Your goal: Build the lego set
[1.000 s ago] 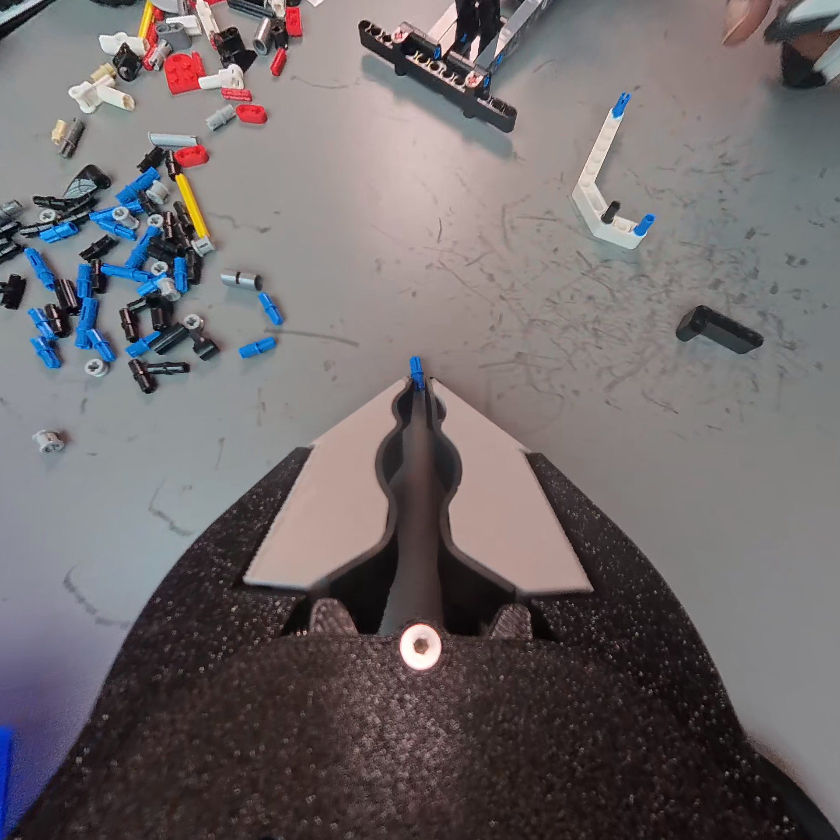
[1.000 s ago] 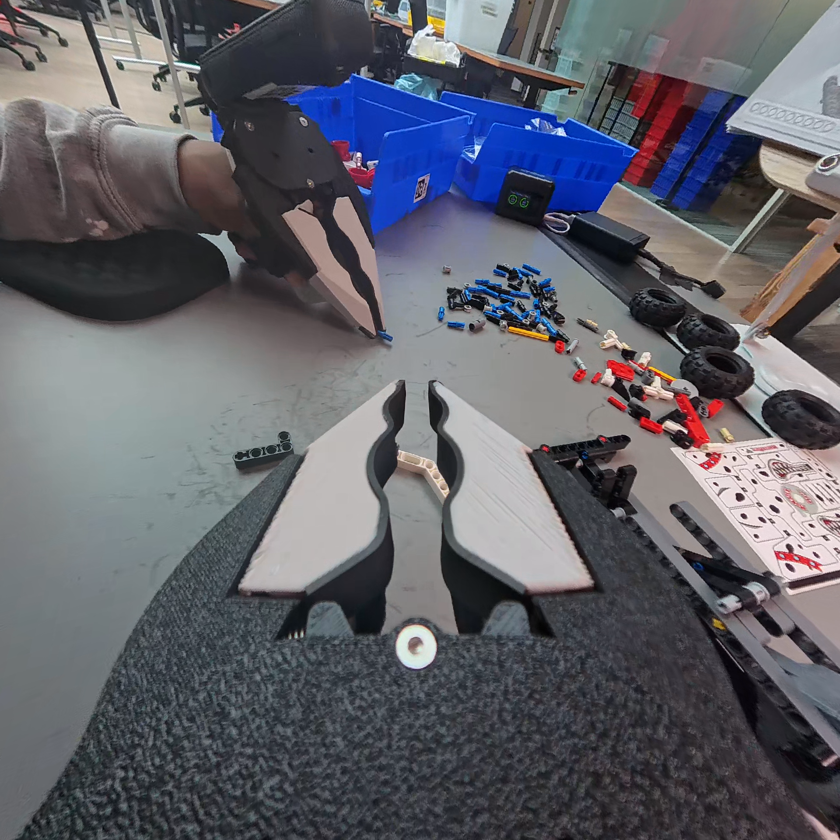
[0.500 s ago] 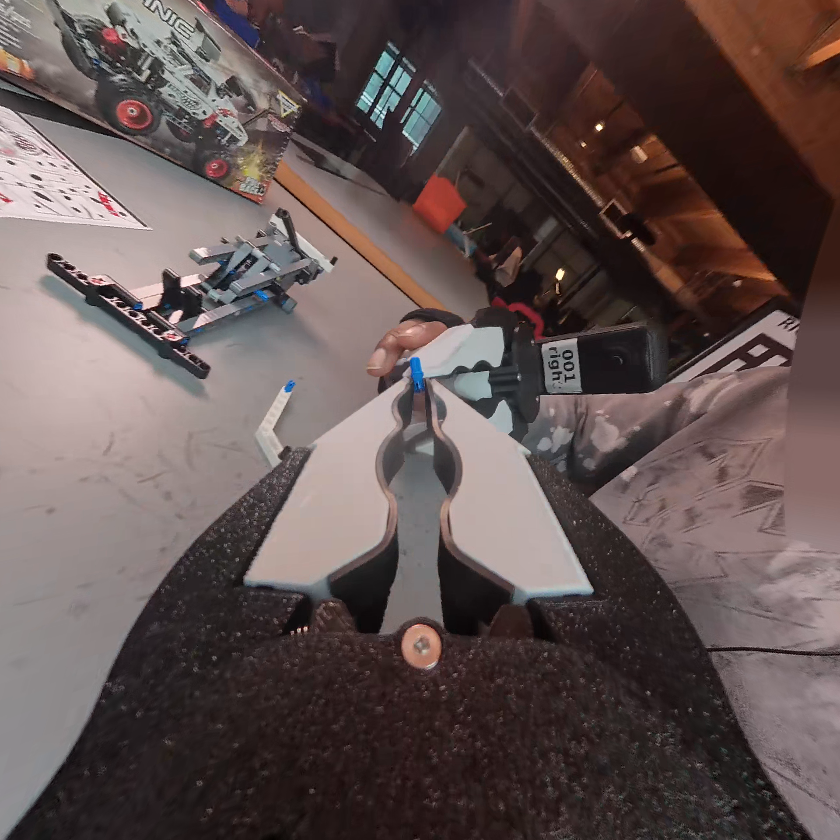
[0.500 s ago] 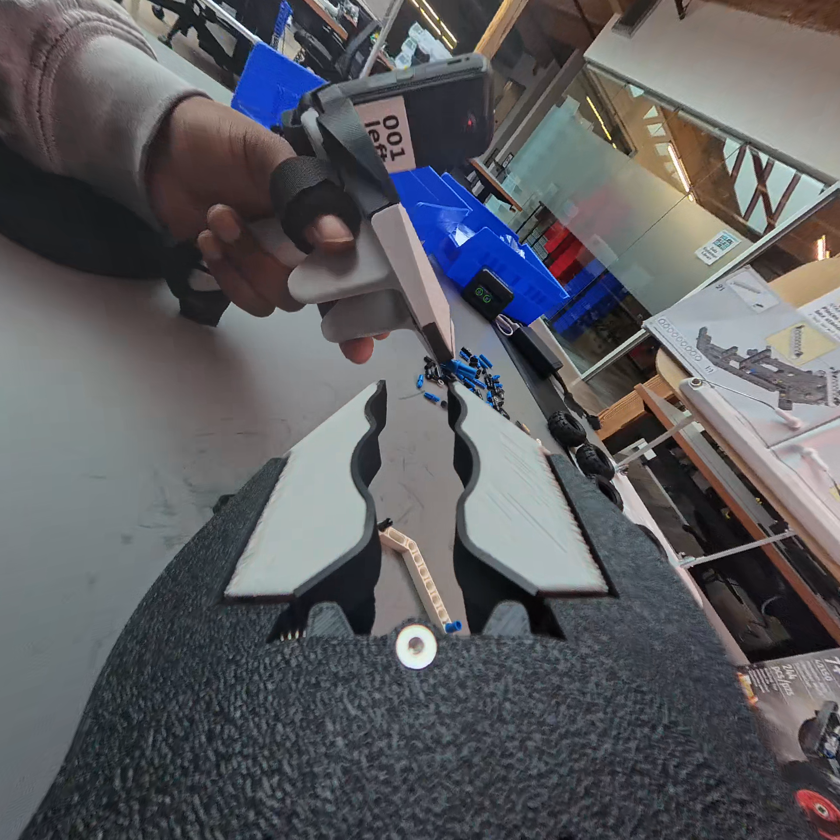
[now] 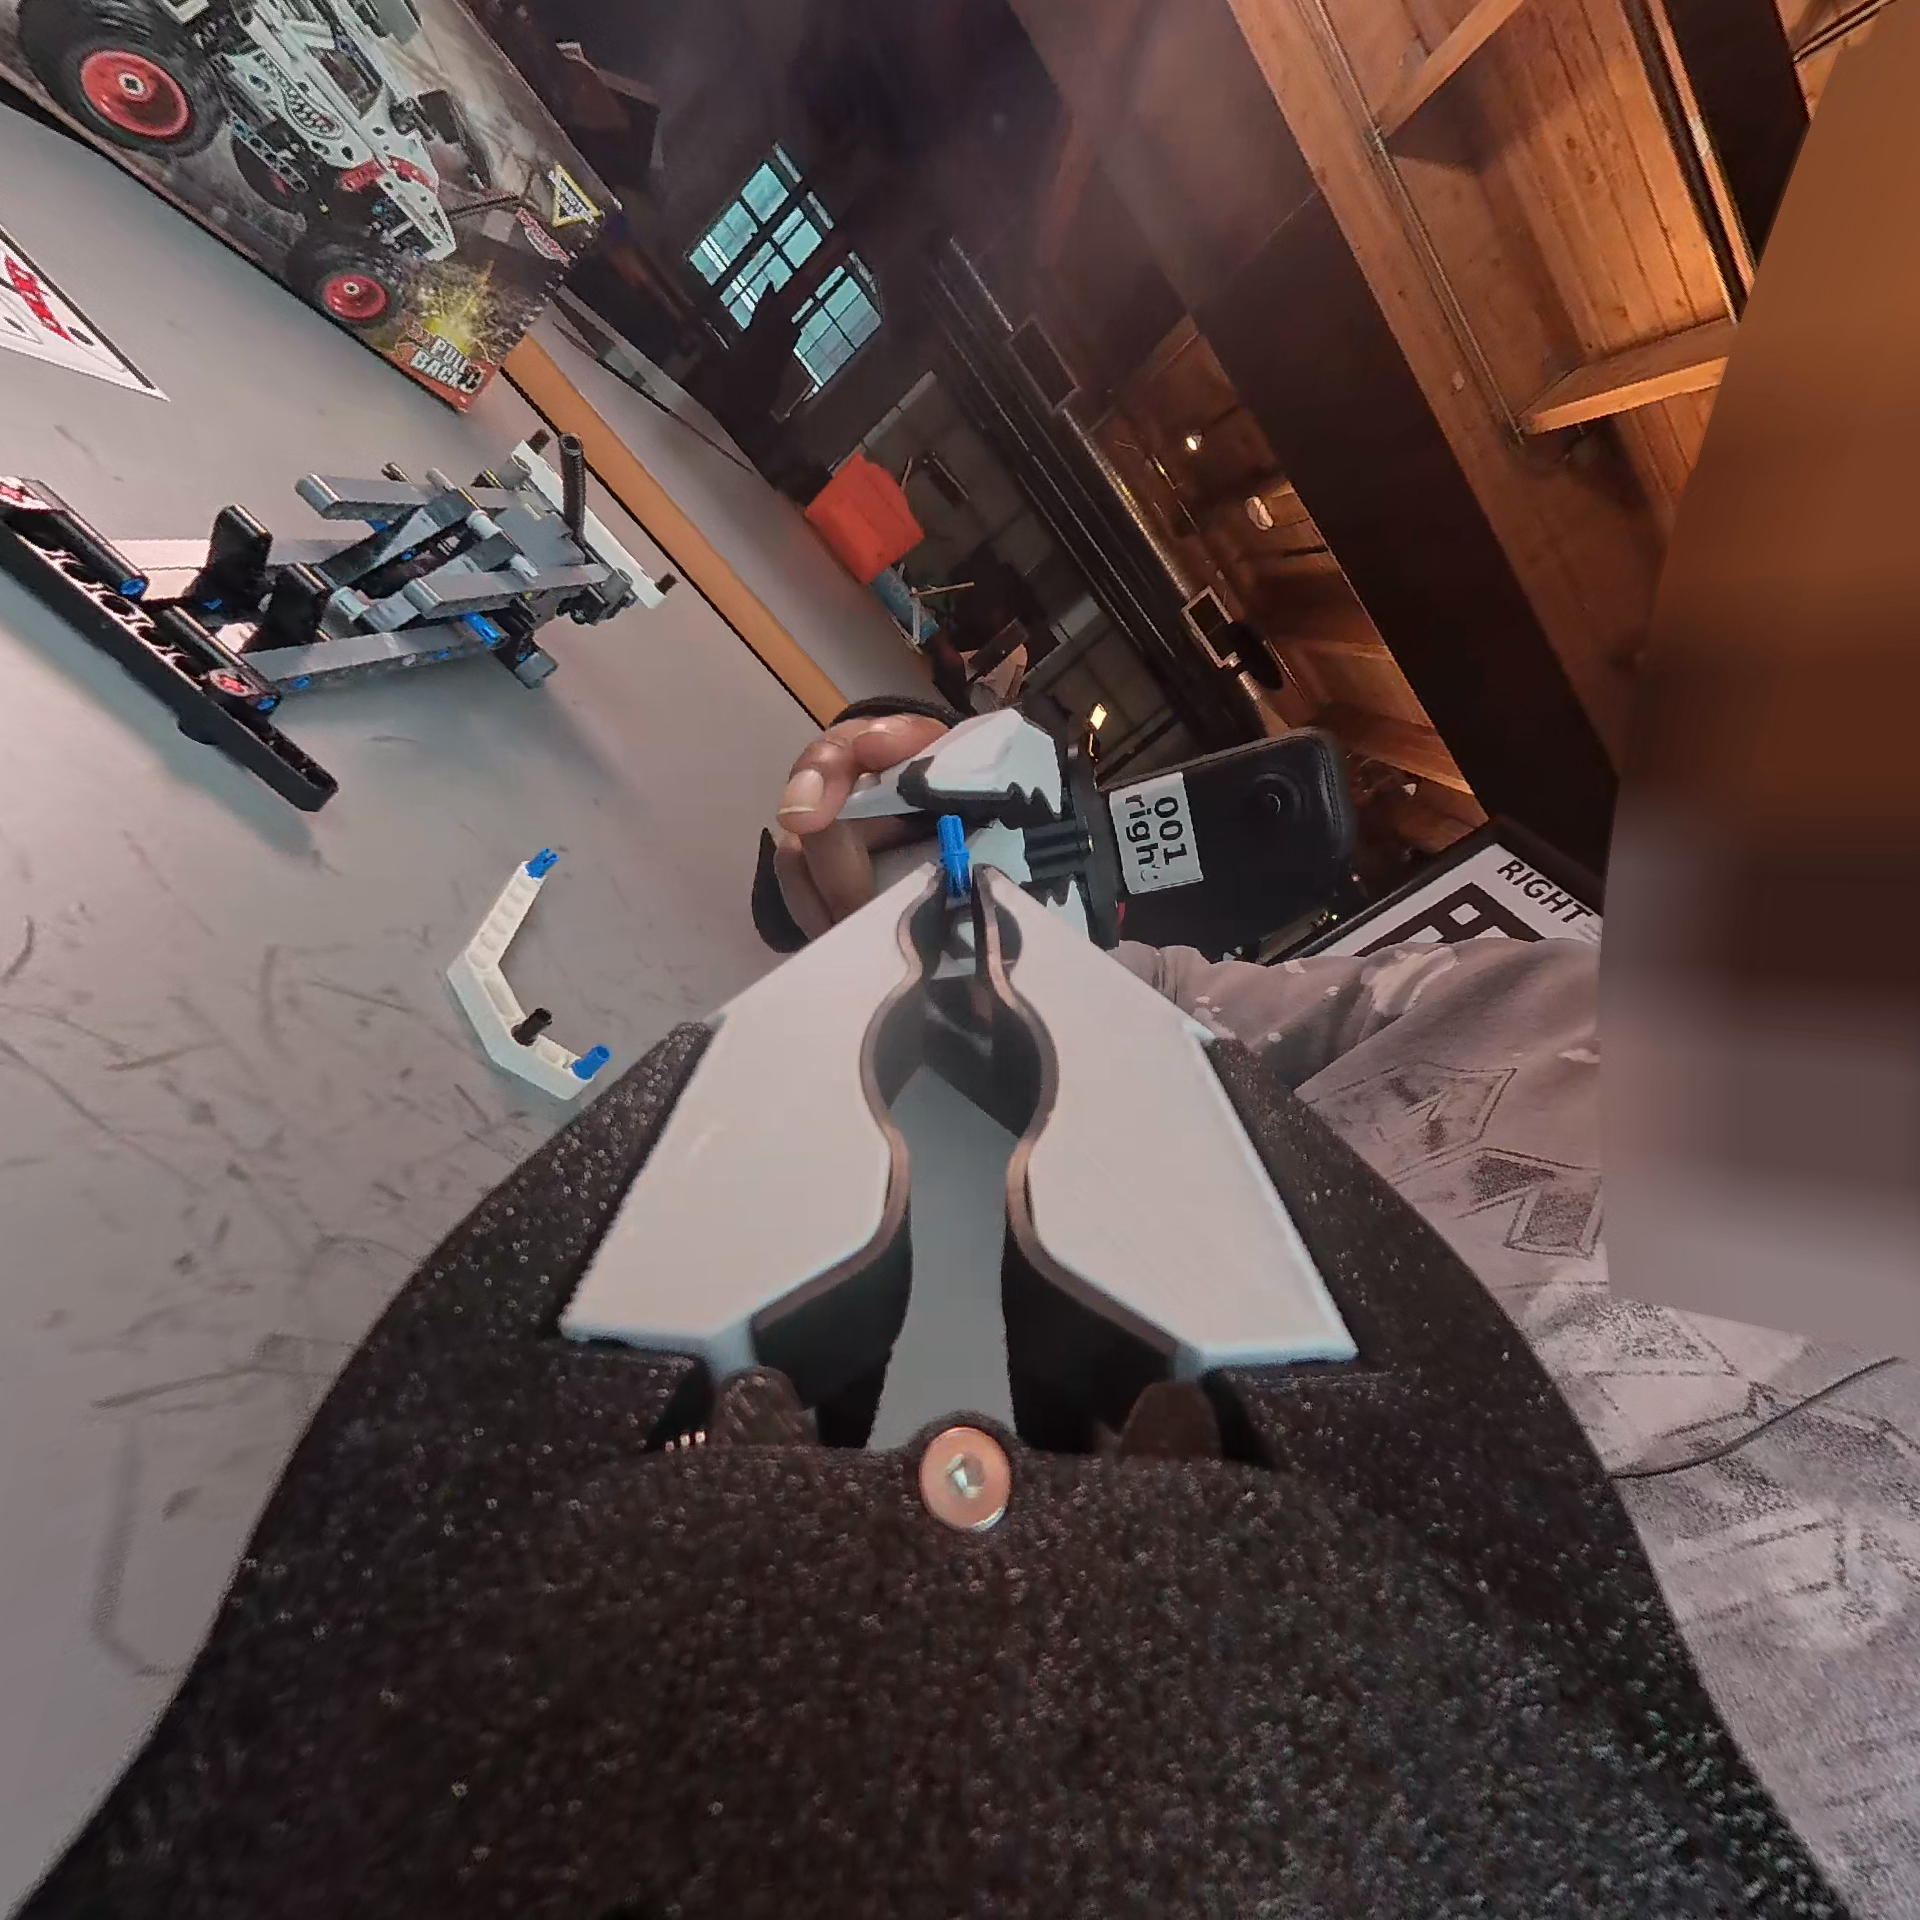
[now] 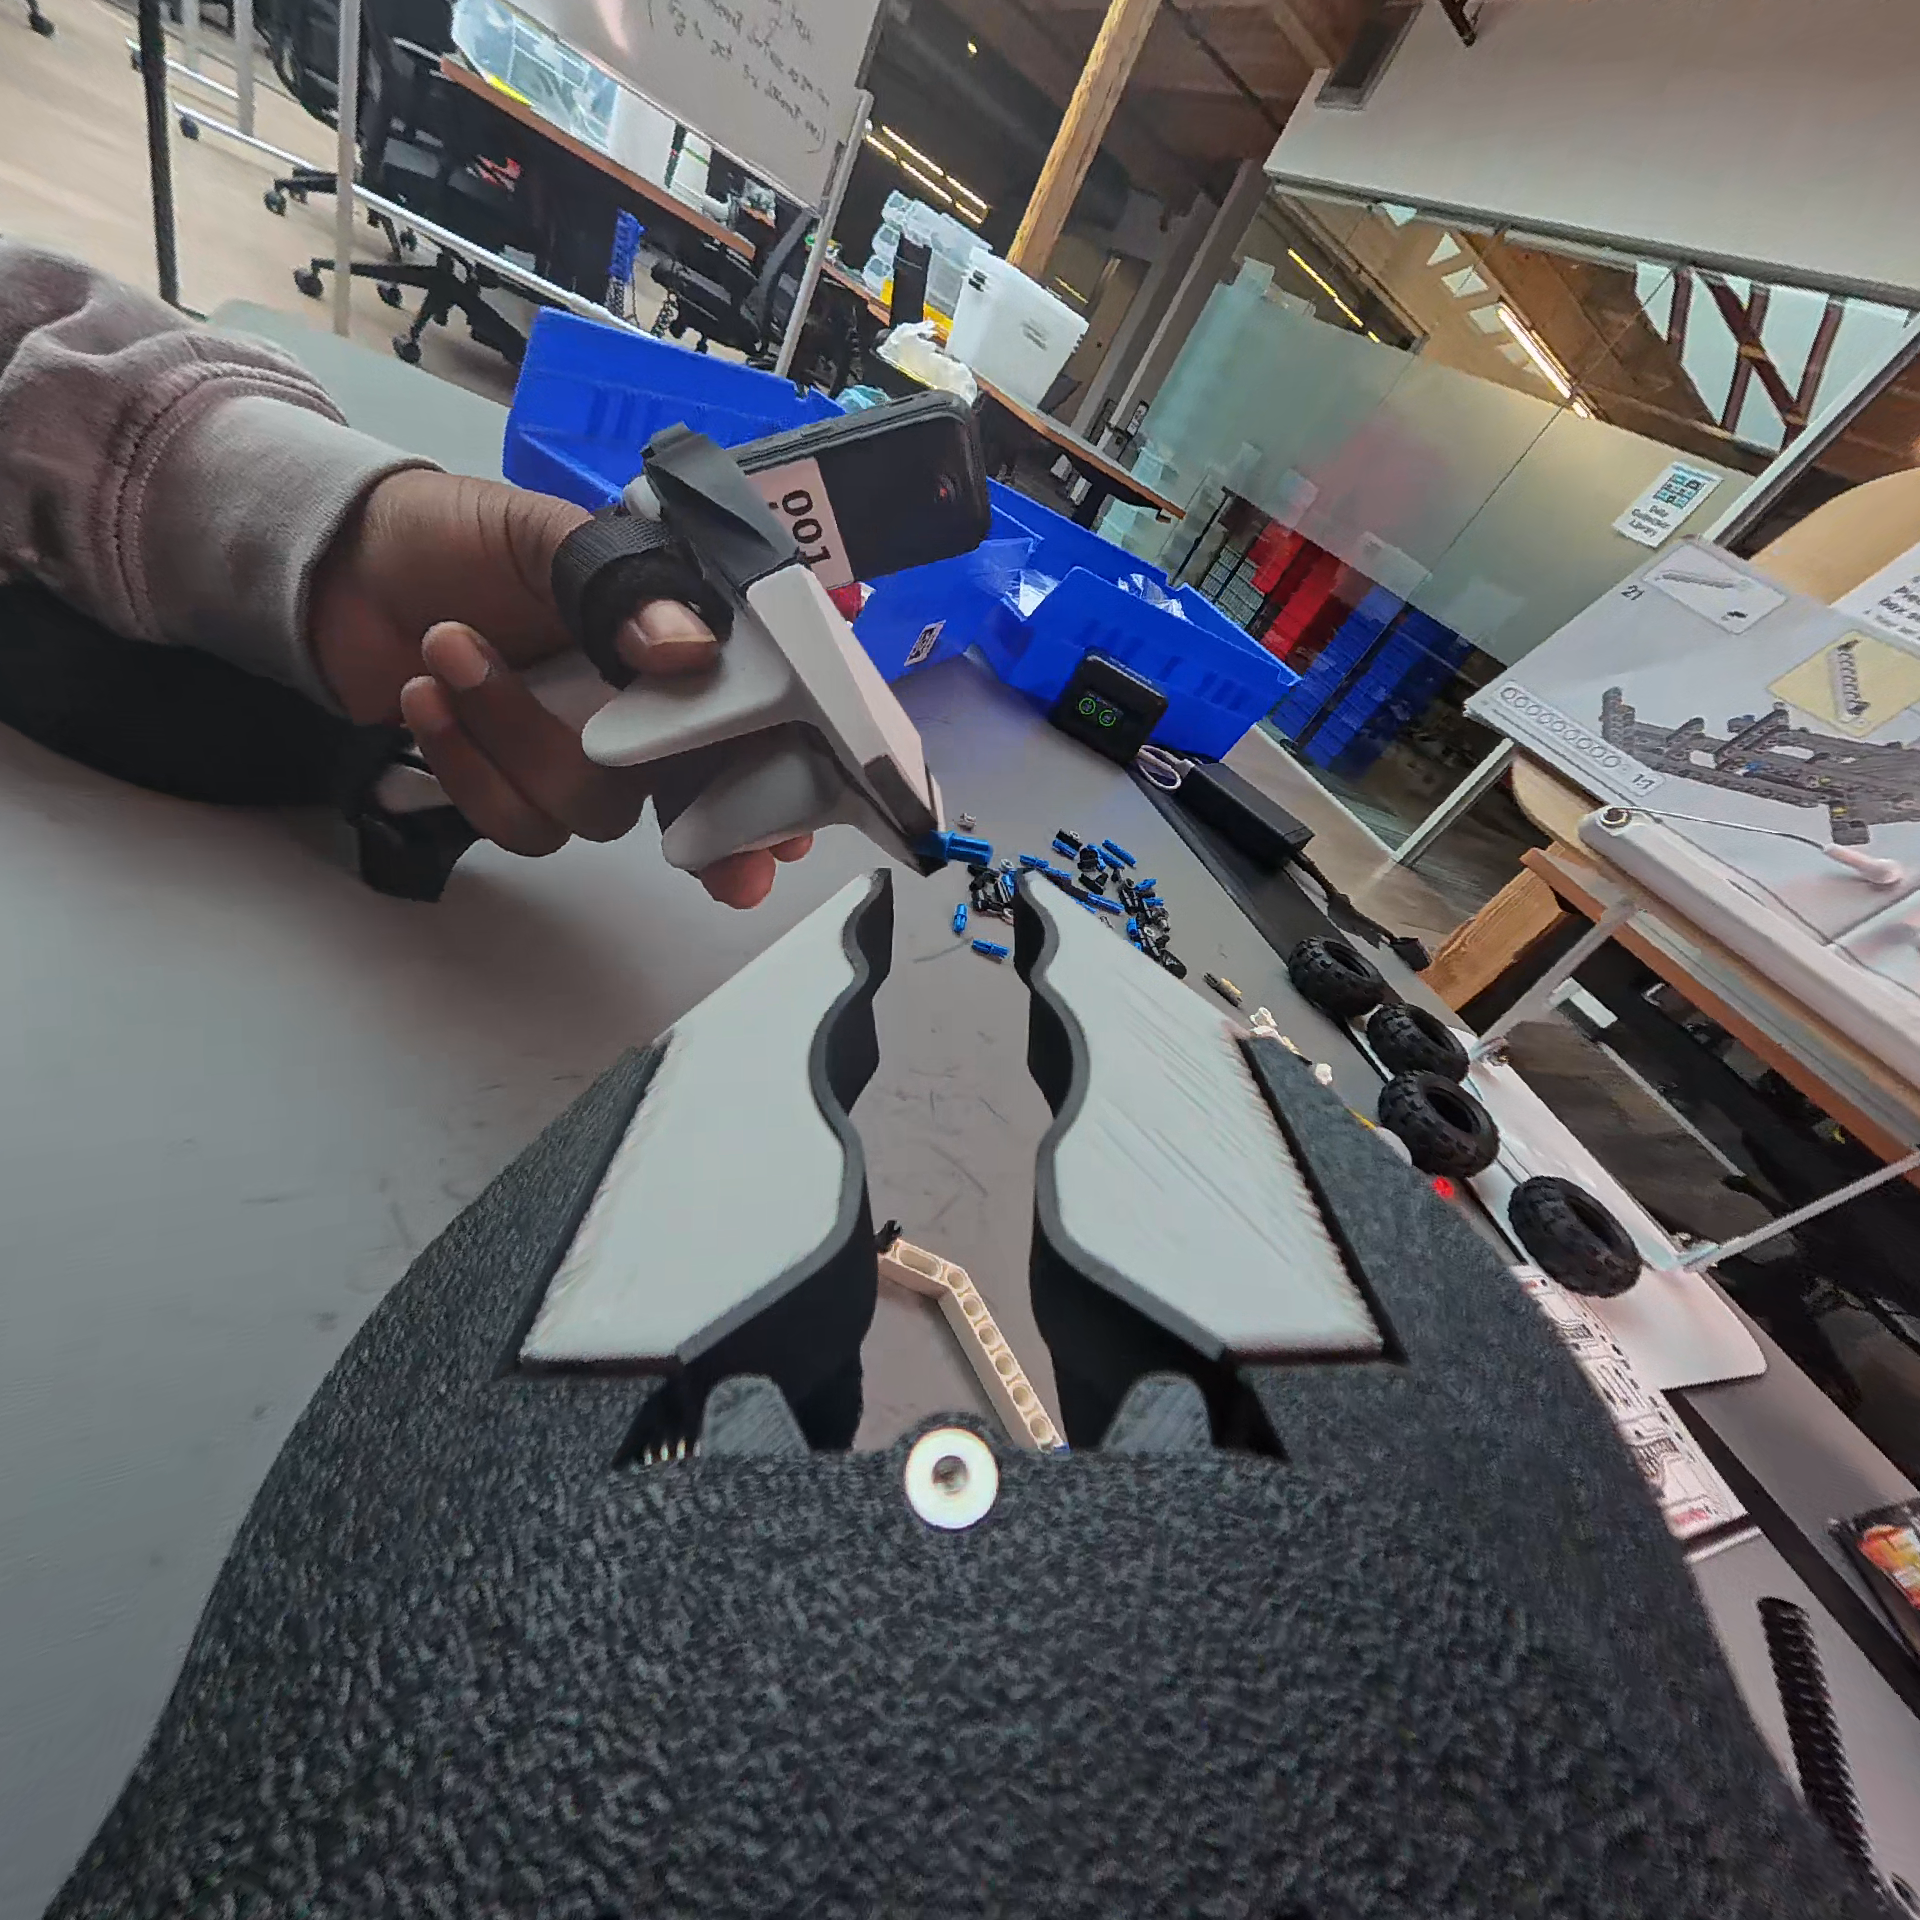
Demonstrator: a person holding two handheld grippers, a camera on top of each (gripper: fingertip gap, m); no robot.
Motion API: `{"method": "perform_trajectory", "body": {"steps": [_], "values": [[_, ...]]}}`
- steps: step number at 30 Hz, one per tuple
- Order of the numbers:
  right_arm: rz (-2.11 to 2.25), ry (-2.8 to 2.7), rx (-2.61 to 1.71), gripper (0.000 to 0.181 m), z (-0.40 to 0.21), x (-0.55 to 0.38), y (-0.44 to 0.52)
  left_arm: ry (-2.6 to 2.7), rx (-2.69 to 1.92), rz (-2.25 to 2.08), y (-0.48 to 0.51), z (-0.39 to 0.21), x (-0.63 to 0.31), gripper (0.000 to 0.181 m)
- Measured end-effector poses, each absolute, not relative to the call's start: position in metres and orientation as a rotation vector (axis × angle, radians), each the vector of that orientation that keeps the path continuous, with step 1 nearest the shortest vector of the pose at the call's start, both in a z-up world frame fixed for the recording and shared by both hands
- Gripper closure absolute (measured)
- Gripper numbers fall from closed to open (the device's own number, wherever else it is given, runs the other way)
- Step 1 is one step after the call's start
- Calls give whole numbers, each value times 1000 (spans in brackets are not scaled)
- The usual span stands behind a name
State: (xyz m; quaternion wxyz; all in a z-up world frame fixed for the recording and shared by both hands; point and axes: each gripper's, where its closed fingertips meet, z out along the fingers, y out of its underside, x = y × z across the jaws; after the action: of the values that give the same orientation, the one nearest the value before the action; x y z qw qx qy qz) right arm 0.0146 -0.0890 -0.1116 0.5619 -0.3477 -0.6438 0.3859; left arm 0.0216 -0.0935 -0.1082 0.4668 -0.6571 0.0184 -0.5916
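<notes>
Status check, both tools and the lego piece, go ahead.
Left tool shut on blue pin, held off the table. Right tool open, empty, over white angled beam. Nothing between them.

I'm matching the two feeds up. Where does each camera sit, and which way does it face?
Left wrist view: on the left tool, shut on a blue pin, facing across the table at the right tool and its hand.
Right wrist view: on the open right tool, facing the left tool, its hand, and scattered parts.
Shared: the pin, the white angled beam.
</notes>
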Motion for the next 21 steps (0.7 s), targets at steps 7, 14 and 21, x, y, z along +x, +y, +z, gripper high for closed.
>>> {"method": "perform_trajectory", "body": {"steps": [7, 14, 21], "values": [[1210, -1577, -881, 162, -109, 26, -102, 103, -1626, -1505, -101, -109, 30, 178], [1447, -1645, -893, 170, -107, 40, -115, 266, -1653, -1555, -118, -108, 50, 178], [1531, -1707, -886, 176, -108, 49, -127, 334, -1648, -1576, -126, -106, 58, 178]]}}
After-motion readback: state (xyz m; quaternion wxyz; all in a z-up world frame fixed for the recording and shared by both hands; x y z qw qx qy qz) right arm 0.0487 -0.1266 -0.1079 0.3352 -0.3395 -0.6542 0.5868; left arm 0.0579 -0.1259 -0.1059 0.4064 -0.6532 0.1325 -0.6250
